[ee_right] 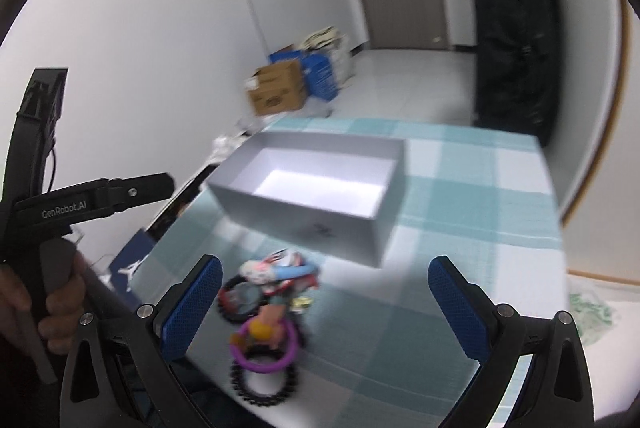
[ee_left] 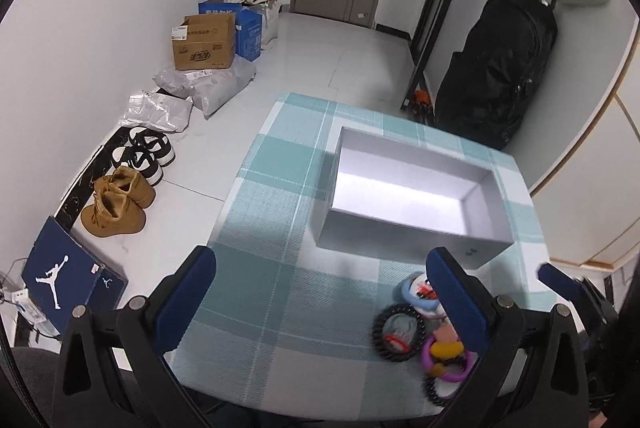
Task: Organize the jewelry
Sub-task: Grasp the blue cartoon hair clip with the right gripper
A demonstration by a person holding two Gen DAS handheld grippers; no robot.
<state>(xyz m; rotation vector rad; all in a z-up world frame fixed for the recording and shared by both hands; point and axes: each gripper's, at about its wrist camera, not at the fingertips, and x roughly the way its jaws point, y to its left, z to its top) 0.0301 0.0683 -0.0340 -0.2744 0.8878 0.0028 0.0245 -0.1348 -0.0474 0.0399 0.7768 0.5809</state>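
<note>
Both grippers hang over the near edge of the teal plaid tablecloth [ee_left: 280,164], jaws spread wide and holding nothing: left gripper [ee_left: 320,292] sits left of the jewelry pile [ee_left: 420,328], its right pad just over the pile's edge, while the right gripper [ee_right: 328,304] frames the pile's right side between its pads. Pile = black coil bands, a purple ring [ee_right: 264,346], a yellow bit and blue/red pieces, all touching, lying just in front of the open white box [ee_right: 316,188]; box interior looks bare. A hand [ee_right: 52,304] grips the left tool's handle; right view is motion-blurred, so finer detail can't be told
</note>
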